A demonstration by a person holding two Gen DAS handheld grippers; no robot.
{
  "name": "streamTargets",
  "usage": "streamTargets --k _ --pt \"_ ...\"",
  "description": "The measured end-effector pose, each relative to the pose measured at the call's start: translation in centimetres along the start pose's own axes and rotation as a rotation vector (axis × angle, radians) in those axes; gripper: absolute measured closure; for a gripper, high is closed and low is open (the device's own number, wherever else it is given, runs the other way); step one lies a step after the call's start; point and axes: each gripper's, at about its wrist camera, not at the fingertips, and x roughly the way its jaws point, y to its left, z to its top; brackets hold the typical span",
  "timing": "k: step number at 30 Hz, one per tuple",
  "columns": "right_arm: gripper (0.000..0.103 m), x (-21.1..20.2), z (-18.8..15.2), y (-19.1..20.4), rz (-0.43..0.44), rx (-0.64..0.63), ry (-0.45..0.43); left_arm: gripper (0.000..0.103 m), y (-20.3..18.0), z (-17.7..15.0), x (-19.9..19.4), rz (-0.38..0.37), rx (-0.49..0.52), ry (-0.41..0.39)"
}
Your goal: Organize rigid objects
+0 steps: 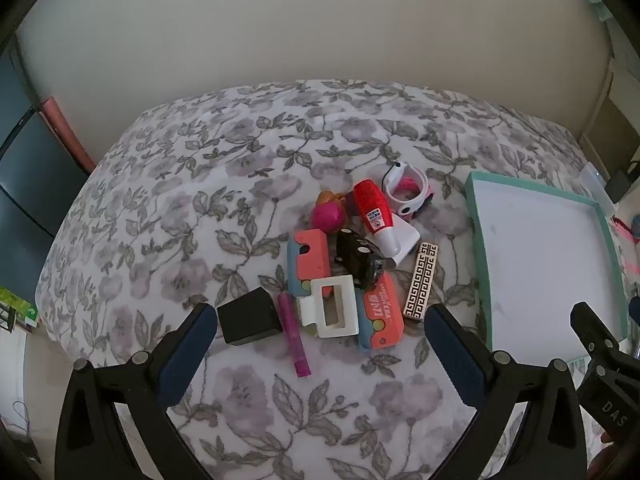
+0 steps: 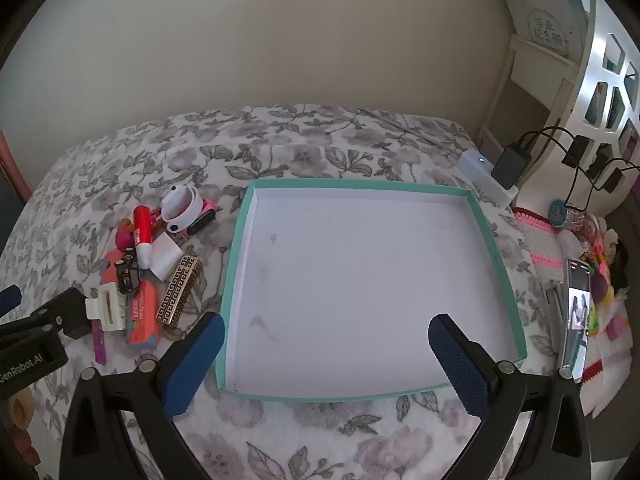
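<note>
A pile of small rigid objects lies on a floral bedspread [image 1: 240, 184]: a black cube [image 1: 248, 318], a purple marker [image 1: 295, 336], a white hair claw [image 1: 334, 312], orange-and-blue cases [image 1: 310, 264], a black toy car [image 1: 360, 258], a red-and-white bottle [image 1: 376, 216], a gold patterned comb [image 1: 420, 282], a pink ball [image 1: 328, 216] and a white band [image 1: 404, 192]. My left gripper [image 1: 320, 332] hangs open just above the pile's near side. An empty teal-rimmed tray [image 2: 240, 240] lies to the right. My right gripper [image 2: 326, 342] stands open over the tray's near part, holding nothing.
A cream wall runs behind the bed. Right of the tray are a white box with a black charger [image 2: 512, 164], cables, a phone [image 2: 578, 312] and colourful toys. A white shelf unit [image 2: 608, 80] stands at the far right. Dark furniture [image 1: 24, 184] borders the bed's left.
</note>
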Motion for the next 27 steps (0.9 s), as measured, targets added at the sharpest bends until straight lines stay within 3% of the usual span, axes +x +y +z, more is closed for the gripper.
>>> streamTargets --k 27 --pt "0.0 0.51 -0.25 0.3 -0.004 -0.01 0.024 0.0 0.12 -0.19 0.6 0.001 -0.031 0.038"
